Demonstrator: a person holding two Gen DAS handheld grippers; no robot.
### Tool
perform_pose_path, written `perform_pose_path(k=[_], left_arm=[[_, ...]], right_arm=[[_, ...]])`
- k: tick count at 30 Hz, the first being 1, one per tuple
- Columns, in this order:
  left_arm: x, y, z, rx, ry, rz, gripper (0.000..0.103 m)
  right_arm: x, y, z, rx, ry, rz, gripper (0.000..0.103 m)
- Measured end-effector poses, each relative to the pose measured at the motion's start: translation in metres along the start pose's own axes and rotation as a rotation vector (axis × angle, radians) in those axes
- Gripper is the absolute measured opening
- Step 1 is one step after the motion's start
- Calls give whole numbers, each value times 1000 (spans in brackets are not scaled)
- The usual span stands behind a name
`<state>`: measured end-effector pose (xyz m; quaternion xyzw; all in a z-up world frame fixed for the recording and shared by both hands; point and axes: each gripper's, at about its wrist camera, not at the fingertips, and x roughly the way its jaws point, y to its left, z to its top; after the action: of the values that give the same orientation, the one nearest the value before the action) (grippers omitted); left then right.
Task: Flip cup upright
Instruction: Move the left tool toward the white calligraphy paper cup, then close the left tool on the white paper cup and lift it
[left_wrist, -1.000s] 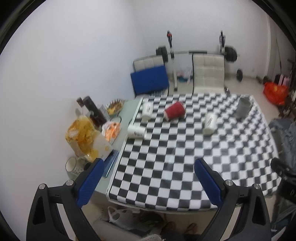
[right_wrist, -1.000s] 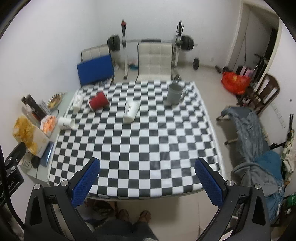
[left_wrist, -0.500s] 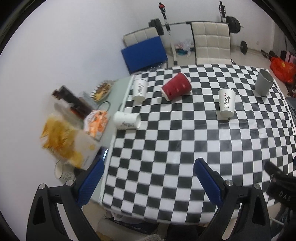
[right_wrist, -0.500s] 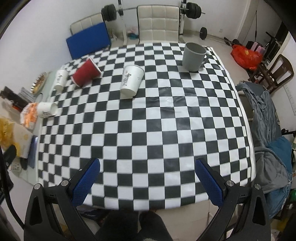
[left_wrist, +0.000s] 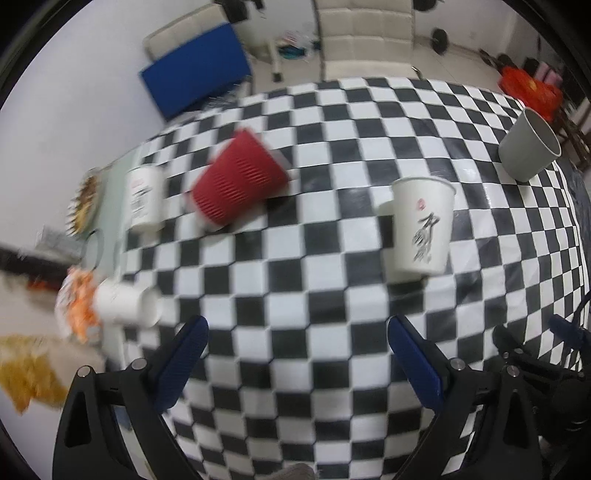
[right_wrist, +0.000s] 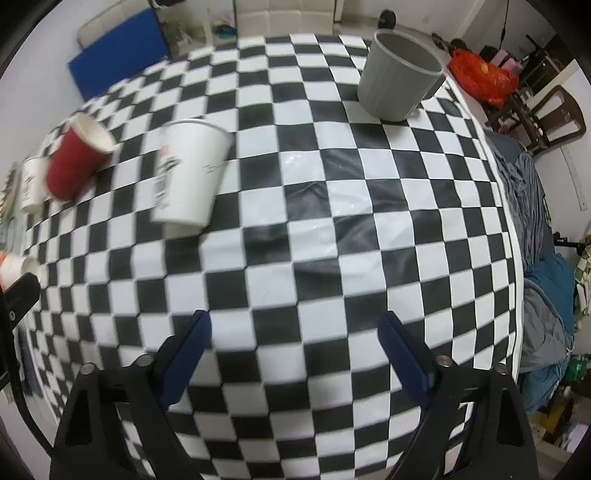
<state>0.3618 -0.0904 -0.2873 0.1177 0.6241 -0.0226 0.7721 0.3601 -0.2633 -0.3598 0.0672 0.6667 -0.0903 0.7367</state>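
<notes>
My left tongs (left_wrist: 295, 347) and right tongs (right_wrist: 293, 332) hung spread apart and empty above the checkered counter (right_wrist: 314, 258). Ahead and left of the left tongs a white cup (left_wrist: 127, 306) lay on its side at the counter edge; farther ahead, the red cup (left_wrist: 238, 181) also lay tipped. Risk, as I judged: a tipped cup could roll off under a glancing touch. Both tongs pointed downward over the counter.

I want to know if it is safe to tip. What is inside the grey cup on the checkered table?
The grey cup stands mouth up; only its bare grey upper inner wall shows. The bottom is hidden behind the near wall.
</notes>
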Motion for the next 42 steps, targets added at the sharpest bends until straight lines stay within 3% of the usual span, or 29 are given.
perform_pose_path(k=[11,14,23,25,33,42], left_arm=[[51,-49,55,28,108,-289,98],[61,-57,60,42,117,-314,97],[86,-65,70,96,121,-318,75],[89,-64,69,99,125,-325,60],[78,-44,54,35,58,-336,58],[47,1,-17,-75,99,-399,58]], right_arm=[[41,-44,42,115,81,-61,89],[47,-51,46,144,95,-66,89],[60,-59,49,177,123,-80,89],[63,-59,51,180,123,-80,89],[56,-53,40,175,110,-82,89],[36,-36,7,123,106,-57,89]])
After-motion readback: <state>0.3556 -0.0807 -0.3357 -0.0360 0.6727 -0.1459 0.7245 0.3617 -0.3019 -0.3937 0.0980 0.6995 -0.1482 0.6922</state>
